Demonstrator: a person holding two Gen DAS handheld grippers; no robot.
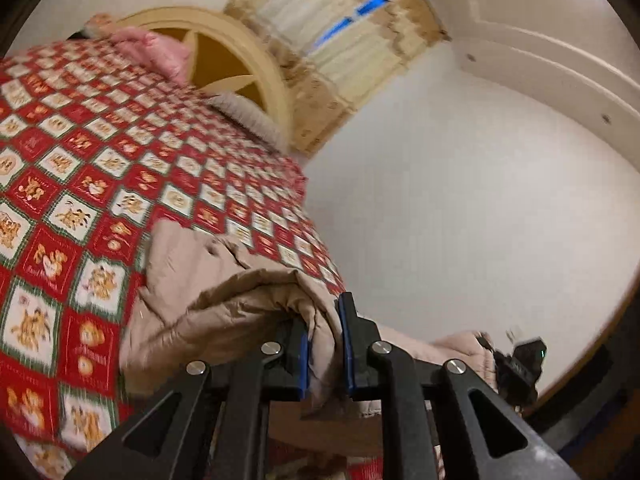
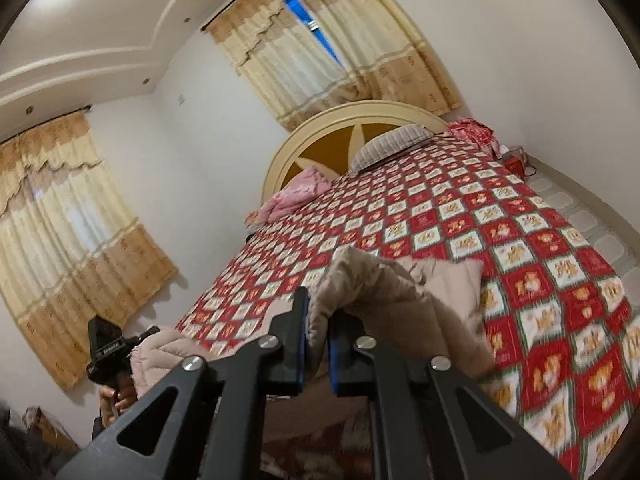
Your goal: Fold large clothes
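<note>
A large beige quilted garment (image 1: 224, 296) hangs lifted over the near end of the bed. In the left wrist view my left gripper (image 1: 325, 344) is shut on a bunched edge of it, the cloth pinched between the blue pads. The right gripper (image 1: 520, 364) shows small at the lower right, holding the other end. In the right wrist view my right gripper (image 2: 319, 344) is shut on a fold of the same garment (image 2: 404, 300), which drapes back onto the bed. The left gripper (image 2: 106, 352) appears at the lower left, a hand under it, with beige cloth at its tip.
The bed (image 2: 520, 264) wears a red and white chequered cover. A pink pillow (image 2: 296, 192) and a striped pillow (image 2: 392, 146) lie by the cream arched headboard (image 2: 360, 120). Curtains (image 2: 320, 52) hang behind. A white wall (image 1: 460, 200) flanks the bed.
</note>
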